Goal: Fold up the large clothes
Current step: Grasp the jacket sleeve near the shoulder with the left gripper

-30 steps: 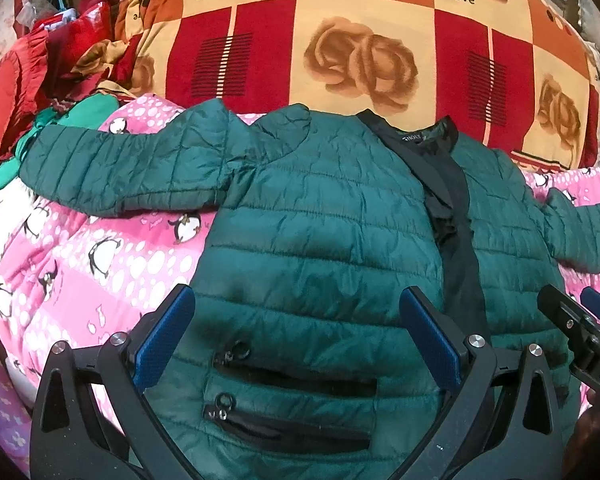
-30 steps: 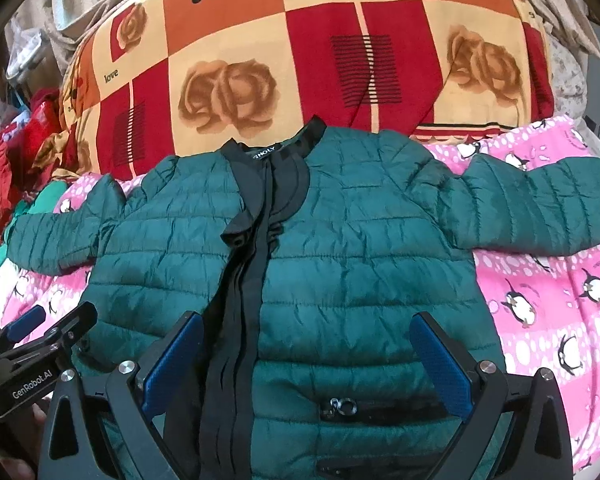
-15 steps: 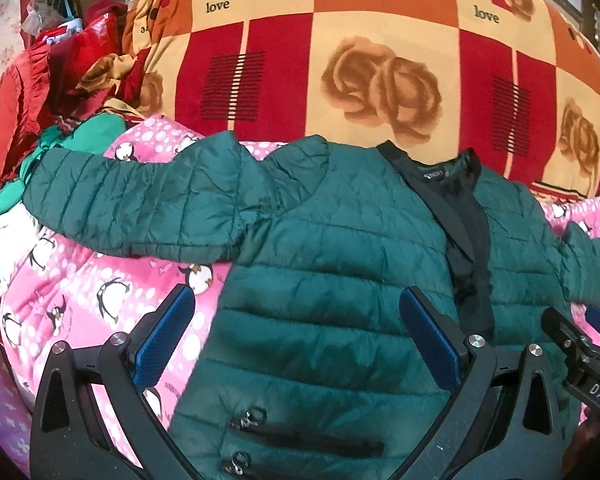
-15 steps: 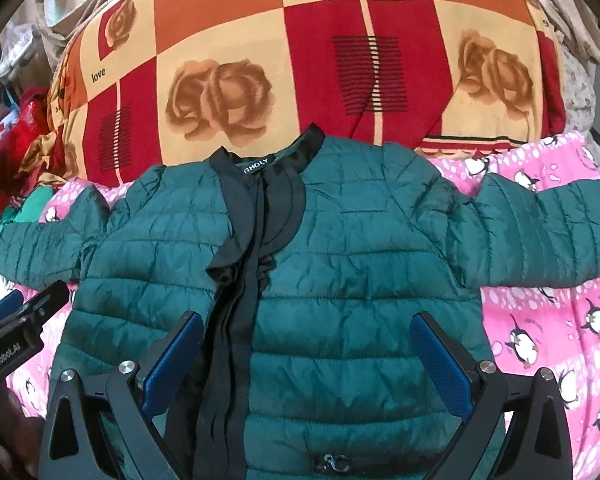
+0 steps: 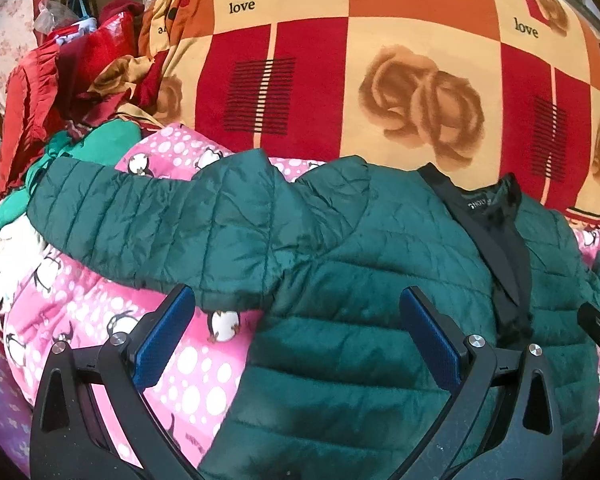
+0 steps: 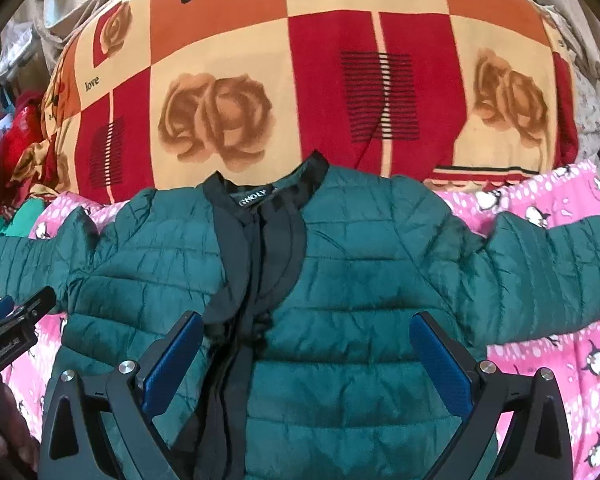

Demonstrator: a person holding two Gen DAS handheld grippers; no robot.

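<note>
Both my left claw (image 5: 298,334) and right claw (image 6: 306,354) gape wide, empty, at frame bottom; grabbing the slick puffy jacket (image 6: 340,300) carelessly, I risk it slipping free.

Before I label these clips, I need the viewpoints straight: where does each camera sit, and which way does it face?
Left wrist: on the left gripper, looking forward over its open blue fingers at the green jacket and its left-hand sleeve.
Right wrist: on the right gripper, fingers open, facing the jacket's black collar and its other sleeve.
Shared: the jacket, the pink penguin blanket, the rose quilt; each view shows the other gripper's edge.
</note>
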